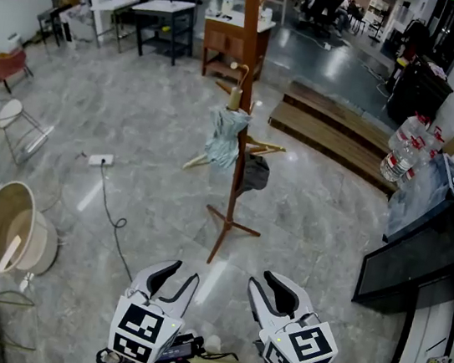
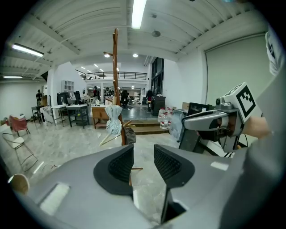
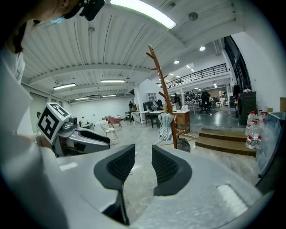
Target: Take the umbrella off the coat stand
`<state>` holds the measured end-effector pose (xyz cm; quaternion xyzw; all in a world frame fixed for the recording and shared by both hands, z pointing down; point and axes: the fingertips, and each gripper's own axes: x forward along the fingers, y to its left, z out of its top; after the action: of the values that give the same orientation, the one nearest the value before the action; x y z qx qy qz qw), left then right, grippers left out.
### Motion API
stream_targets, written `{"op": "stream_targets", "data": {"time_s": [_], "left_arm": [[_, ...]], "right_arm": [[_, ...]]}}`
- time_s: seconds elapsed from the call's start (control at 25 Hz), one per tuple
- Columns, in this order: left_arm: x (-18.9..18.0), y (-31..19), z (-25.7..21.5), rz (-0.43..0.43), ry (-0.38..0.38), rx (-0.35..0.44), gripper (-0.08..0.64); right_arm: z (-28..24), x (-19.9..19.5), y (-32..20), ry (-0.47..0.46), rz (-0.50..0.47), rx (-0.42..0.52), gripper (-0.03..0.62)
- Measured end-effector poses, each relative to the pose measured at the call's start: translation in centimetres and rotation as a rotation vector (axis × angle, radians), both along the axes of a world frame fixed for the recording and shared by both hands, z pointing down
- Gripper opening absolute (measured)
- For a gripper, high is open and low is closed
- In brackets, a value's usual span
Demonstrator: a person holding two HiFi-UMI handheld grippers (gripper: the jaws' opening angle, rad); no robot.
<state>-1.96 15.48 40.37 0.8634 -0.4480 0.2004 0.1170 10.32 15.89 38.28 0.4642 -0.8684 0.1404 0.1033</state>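
Coat stand (image 2: 115, 67) top, gripper views only

A folded pale-green fabric umbrella (image 1: 226, 138) with a tan hooked handle hangs handle-up, close against the pole of a tall reddish-brown wooden coat stand (image 1: 249, 44), standing upright on splayed feet.

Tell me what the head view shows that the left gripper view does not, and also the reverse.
Only the head view: the white power strip with its cable on the floor, and the marker cube on the left gripper. Only the left gripper view: the ceiling light and the top of the coat stand. Both: the pale umbrella on the stand, the water bottles, and the right gripper, jaws apart and empty.
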Motion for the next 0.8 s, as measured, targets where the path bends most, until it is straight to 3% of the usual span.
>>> {"op": "stream_targets", "data": {"time_s": [0.8], "left_arm": [[3.0,1.9,0.4,-0.040,-0.008,0.018,0.152]], "right_arm": [[0.6,2.9,1.4,-0.008,-0.050,0.008,0.115]]}}
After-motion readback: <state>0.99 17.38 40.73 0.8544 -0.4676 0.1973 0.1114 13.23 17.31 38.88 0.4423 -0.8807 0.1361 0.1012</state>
